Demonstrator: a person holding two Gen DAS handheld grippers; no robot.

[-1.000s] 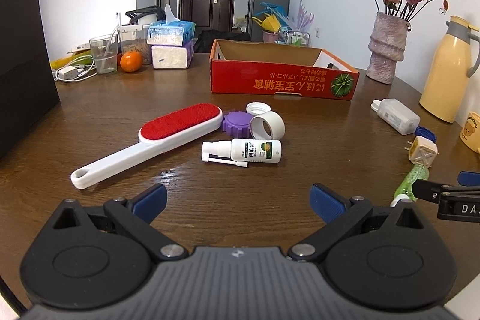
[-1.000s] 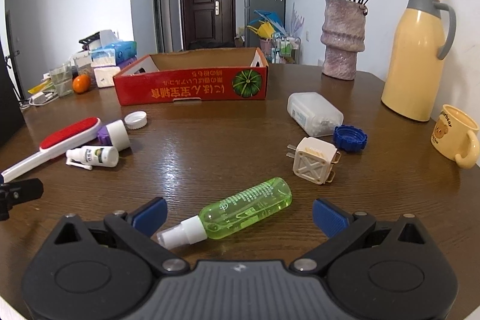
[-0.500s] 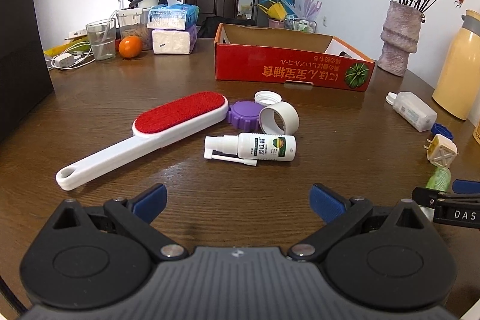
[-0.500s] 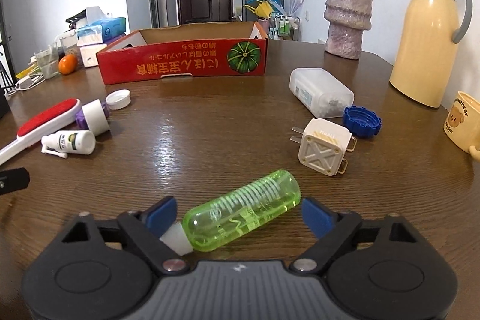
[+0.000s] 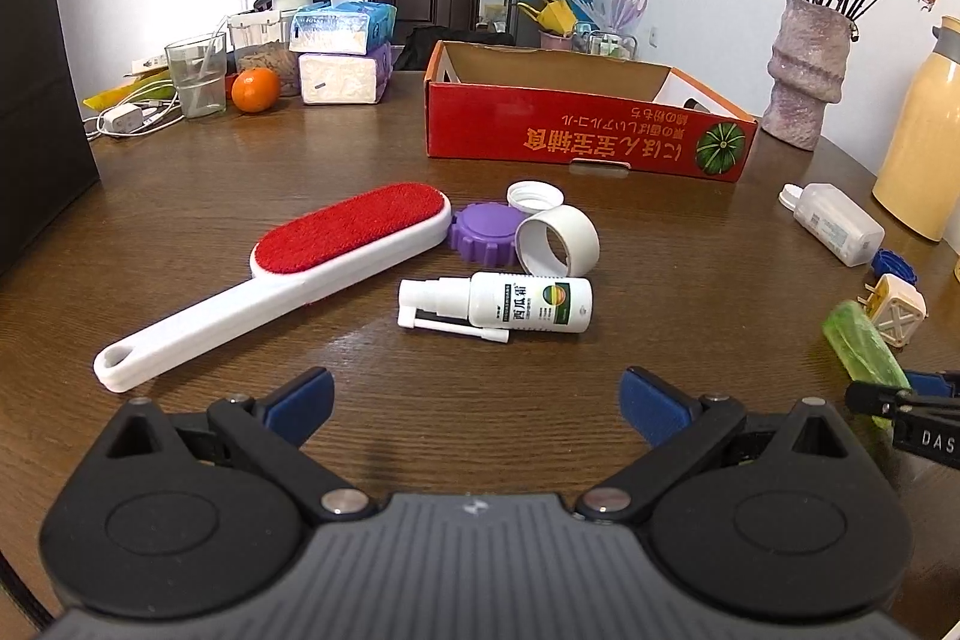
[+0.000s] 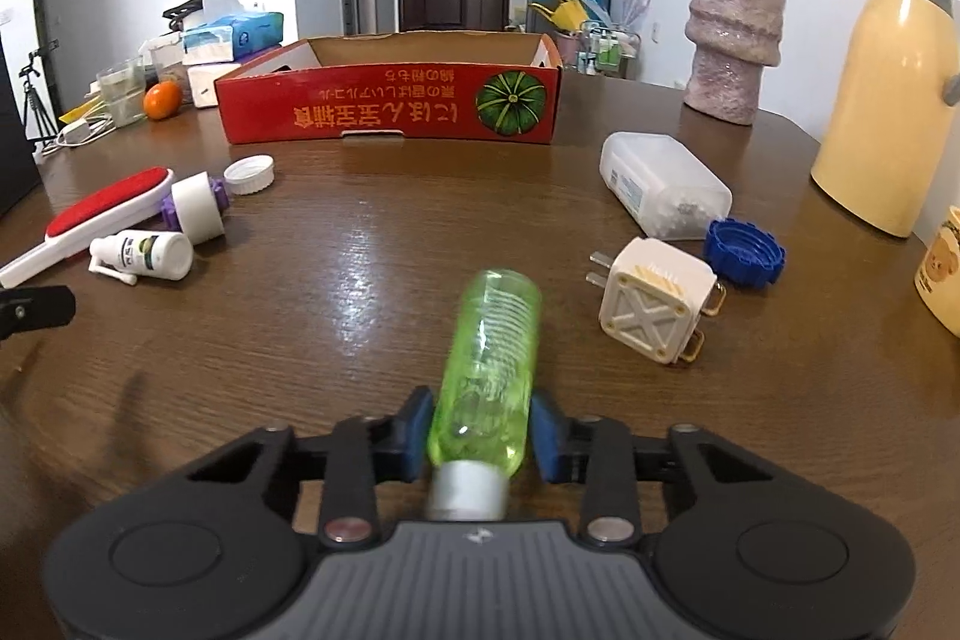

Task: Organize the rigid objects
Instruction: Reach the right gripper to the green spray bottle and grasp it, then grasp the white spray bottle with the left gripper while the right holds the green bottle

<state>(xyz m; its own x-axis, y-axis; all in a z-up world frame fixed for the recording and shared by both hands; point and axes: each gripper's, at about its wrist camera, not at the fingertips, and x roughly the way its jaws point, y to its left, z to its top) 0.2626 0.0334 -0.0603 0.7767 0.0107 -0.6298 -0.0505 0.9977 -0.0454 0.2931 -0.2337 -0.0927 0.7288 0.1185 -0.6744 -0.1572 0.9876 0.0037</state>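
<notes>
While our right gripper [image 6: 480,439] has its fingers [image 6: 414,436] closed on the green spray bottle [image 6: 489,358] low on its body, just above the white neck, the bottle points straight ahead of them toward the red cardboard box [image 6: 390,109], which we judge to be its destination. Gripping near the neck keeps the long body forward and in view. Our left gripper [image 5: 477,394] is spread wide and holds nothing; ahead of its fingers [image 5: 300,394] lie the white spray bottle [image 5: 510,307] and the lint brush [image 5: 300,268] on the surface [image 5: 540,388], likely next. We cannot see the green bottle's nozzle, hidden behind the gripper body, nor most of the box's floor, nor whether the bottle has cleared the surface.
</notes>
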